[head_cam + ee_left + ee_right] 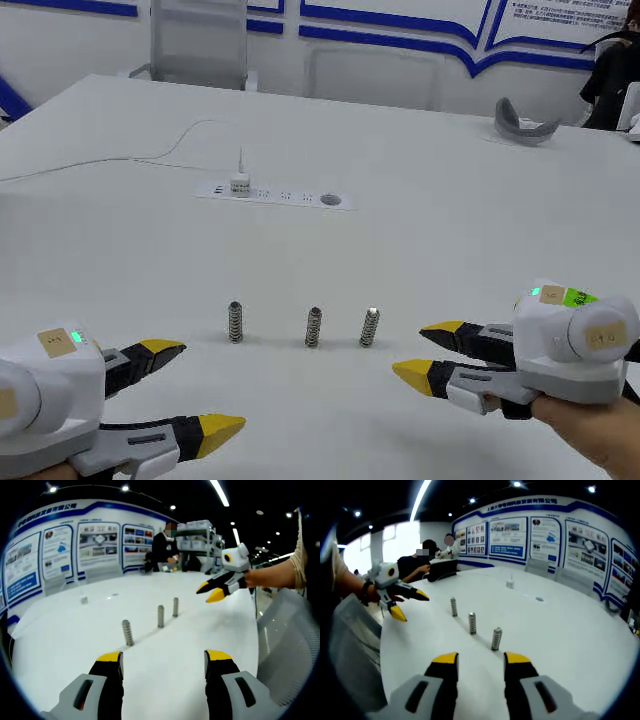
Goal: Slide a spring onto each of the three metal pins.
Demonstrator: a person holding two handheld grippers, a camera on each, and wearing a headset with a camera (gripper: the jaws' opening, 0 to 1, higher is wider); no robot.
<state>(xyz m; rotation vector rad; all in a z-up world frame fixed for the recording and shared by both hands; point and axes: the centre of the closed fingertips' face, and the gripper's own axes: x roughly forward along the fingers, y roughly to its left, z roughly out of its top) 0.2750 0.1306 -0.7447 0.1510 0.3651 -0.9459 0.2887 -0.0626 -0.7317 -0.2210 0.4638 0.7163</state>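
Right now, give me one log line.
springs: on all three pins | left hand-held gripper: open, empty | right hand-held gripper: open, empty

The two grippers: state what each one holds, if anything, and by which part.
Nothing is held. The left gripper and the right gripper both stand open over the table, apart from the three springs standing upright.

The white table [450,260] before me carries a power strip [272,193] far ahead. A white plug [240,184] stands in its left end, and a thin cable [100,160] trails off left. A grey curved band [525,122] lies far right. A chair [198,40] stands beyond the far edge, with posters [508,530] on the wall.
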